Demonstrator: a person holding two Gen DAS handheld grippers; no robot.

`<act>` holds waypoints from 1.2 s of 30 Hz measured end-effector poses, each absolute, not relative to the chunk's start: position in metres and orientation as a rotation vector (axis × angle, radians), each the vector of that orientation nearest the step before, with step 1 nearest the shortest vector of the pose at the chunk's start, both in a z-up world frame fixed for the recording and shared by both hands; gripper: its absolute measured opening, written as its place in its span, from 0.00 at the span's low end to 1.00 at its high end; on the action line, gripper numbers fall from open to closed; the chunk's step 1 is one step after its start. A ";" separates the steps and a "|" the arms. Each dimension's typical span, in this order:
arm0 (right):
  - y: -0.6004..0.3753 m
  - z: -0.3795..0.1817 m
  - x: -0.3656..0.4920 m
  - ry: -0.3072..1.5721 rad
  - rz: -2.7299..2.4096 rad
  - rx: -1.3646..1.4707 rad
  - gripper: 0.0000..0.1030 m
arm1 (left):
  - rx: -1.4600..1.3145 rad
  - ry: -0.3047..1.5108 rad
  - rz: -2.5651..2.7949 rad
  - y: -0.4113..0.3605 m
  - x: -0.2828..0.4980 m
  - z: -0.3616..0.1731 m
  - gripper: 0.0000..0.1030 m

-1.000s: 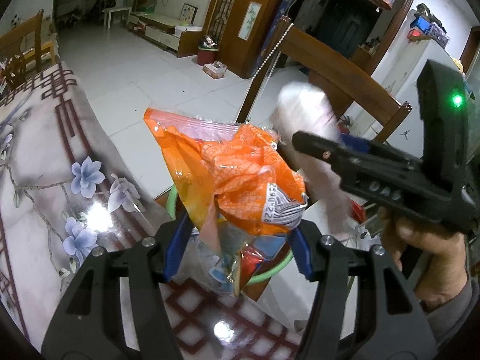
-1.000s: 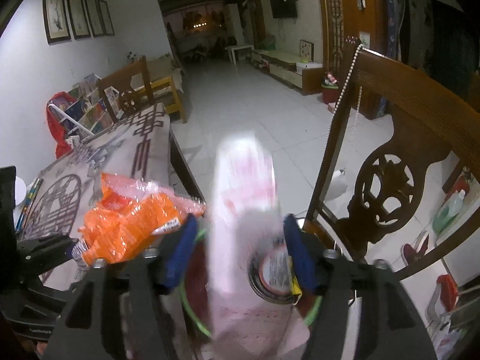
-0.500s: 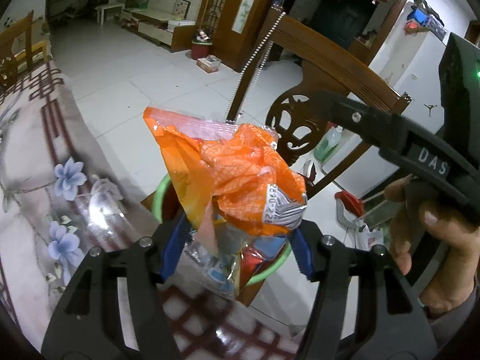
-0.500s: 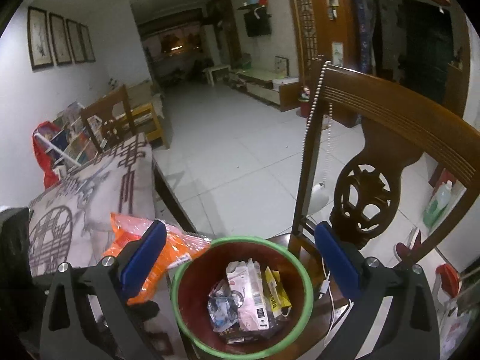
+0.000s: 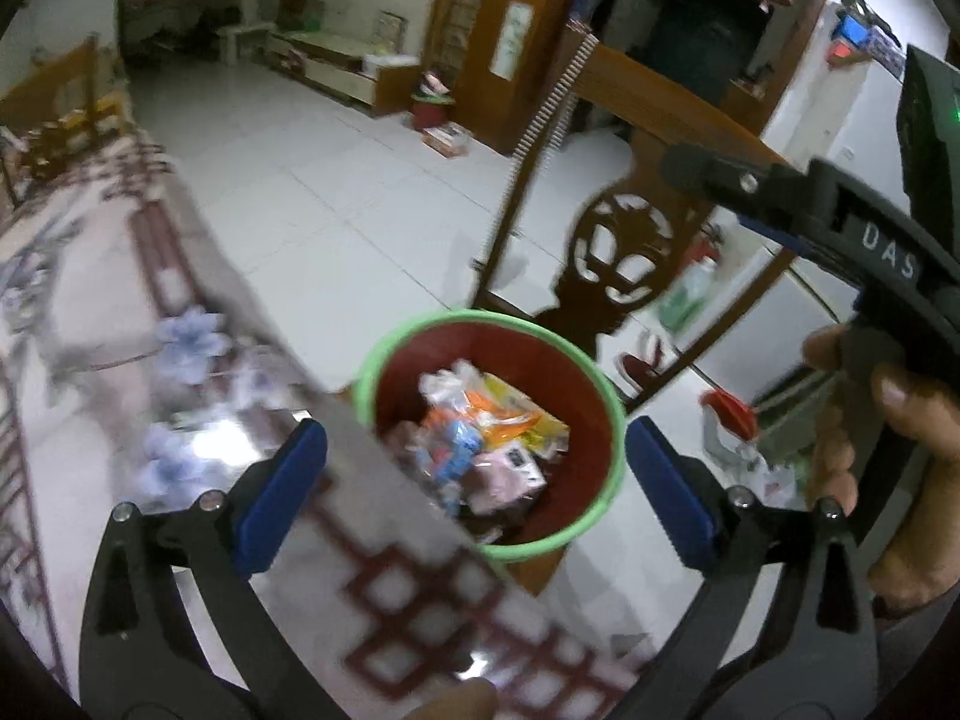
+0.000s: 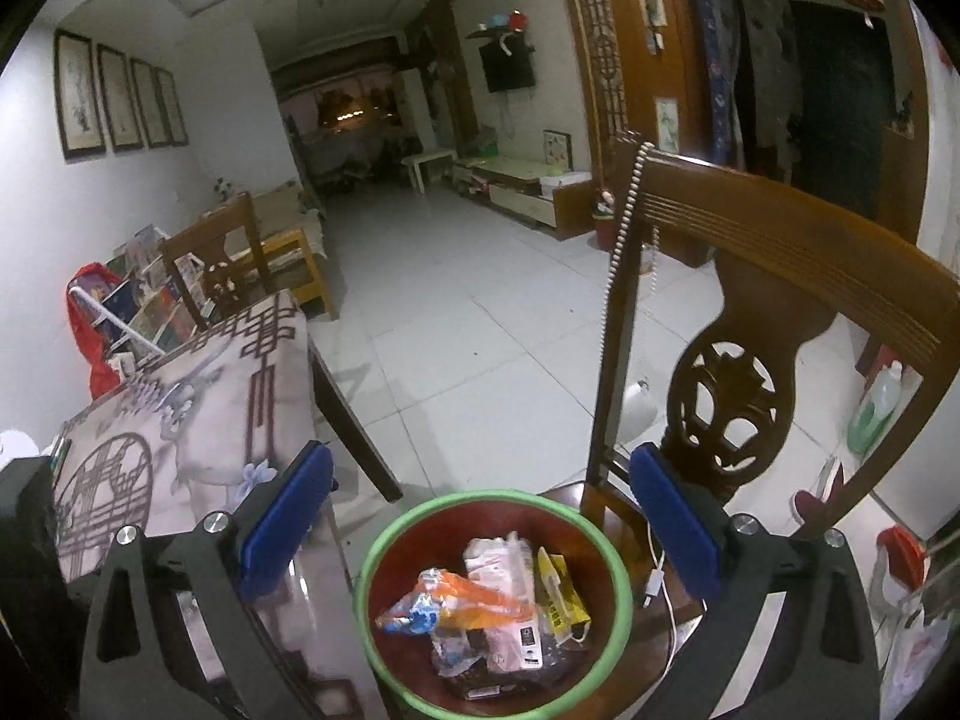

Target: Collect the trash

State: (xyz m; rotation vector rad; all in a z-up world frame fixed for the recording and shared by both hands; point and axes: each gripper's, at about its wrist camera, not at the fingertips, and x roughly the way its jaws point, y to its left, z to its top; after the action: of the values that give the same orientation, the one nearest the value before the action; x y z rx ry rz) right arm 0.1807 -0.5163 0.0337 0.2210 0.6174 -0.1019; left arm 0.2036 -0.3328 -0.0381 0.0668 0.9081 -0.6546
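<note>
1. Left wrist view is showing the trash bin (image 5: 603,396), green-rimmed with a red inside, sitting on a wooden chair (image 5: 660,120) just beside the desk (image 5: 90,300).
2. An orange wrapper (image 5: 510,417) is lying in the bin among other wrappers, touching neither tool.
3. The left tool (image 5: 477,456) is hovering over the bin, its jaws opening wide with nothing between them.
4. The right tool (image 6: 480,516) is standing wide and empty above the bin; in the left view a hand (image 5: 864,420) is gripping its handle.
5. The patterned desk cover is looking blurred.
</note>
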 end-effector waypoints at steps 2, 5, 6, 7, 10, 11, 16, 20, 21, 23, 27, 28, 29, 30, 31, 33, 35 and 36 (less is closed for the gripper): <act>-0.501 0.038 0.179 0.606 -0.096 0.177 0.93 | 0.062 0.866 -0.616 -0.313 0.196 -0.031 0.95; -0.475 0.045 0.173 0.586 -0.075 0.112 0.93 | 0.062 0.800 -0.533 -0.283 0.186 -0.020 0.95; -0.468 0.047 0.170 0.581 -0.068 0.100 0.93 | 0.059 0.776 -0.491 -0.267 0.181 -0.015 0.95; -0.460 0.049 0.168 0.574 -0.063 0.089 0.93 | 0.057 0.760 -0.464 -0.257 0.179 -0.011 0.95; -0.433 0.054 0.158 0.548 -0.039 0.063 0.93 | 0.054 0.701 -0.384 -0.219 0.171 0.003 0.95; -0.424 0.055 0.156 0.544 -0.027 0.059 0.93 | 0.054 0.686 -0.360 -0.206 0.169 0.008 0.95; -0.387 0.059 0.146 0.519 -0.025 0.025 0.93 | 0.060 0.616 -0.277 -0.150 0.157 0.029 0.95; -0.361 0.057 0.139 0.512 -0.008 0.034 0.93 | 0.068 0.558 -0.215 -0.114 0.142 0.037 0.95; -0.351 0.055 0.137 0.512 0.002 0.020 0.93 | 0.061 0.546 -0.203 -0.107 0.138 0.038 0.95; -0.334 0.052 0.133 0.514 0.018 -0.016 0.93 | 0.046 0.522 -0.182 -0.095 0.132 0.038 0.95; -0.313 0.046 0.122 0.505 0.045 -0.015 0.93 | 0.018 0.511 -0.137 -0.080 0.124 0.035 0.95; -0.310 0.046 0.120 0.501 0.048 -0.016 0.93 | 0.005 0.512 -0.118 -0.075 0.122 0.032 0.95; -0.305 0.046 0.118 0.498 0.055 -0.026 0.93 | -0.005 0.516 -0.113 -0.073 0.121 0.031 0.95; -0.301 0.046 0.116 0.493 0.060 -0.036 0.93 | -0.016 0.524 -0.114 -0.071 0.119 0.027 0.95; -0.298 0.046 0.114 0.490 0.062 -0.043 0.93 | -0.013 0.533 -0.114 -0.070 0.119 0.024 0.95; -0.293 0.044 0.111 0.486 0.066 -0.058 0.93 | -0.001 0.533 -0.112 -0.069 0.115 0.021 0.95; -0.290 0.044 0.110 0.487 0.068 -0.065 0.93 | 0.007 0.524 -0.106 -0.067 0.112 0.021 0.95; -0.290 0.043 0.109 0.487 0.067 -0.062 0.93 | 0.003 0.519 -0.100 -0.065 0.111 0.021 0.95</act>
State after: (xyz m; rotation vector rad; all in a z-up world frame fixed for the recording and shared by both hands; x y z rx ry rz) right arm 0.1094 -0.2897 0.0434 -0.0619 0.4867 0.0667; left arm 0.1112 -0.0646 0.0212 0.0025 0.5188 -0.1000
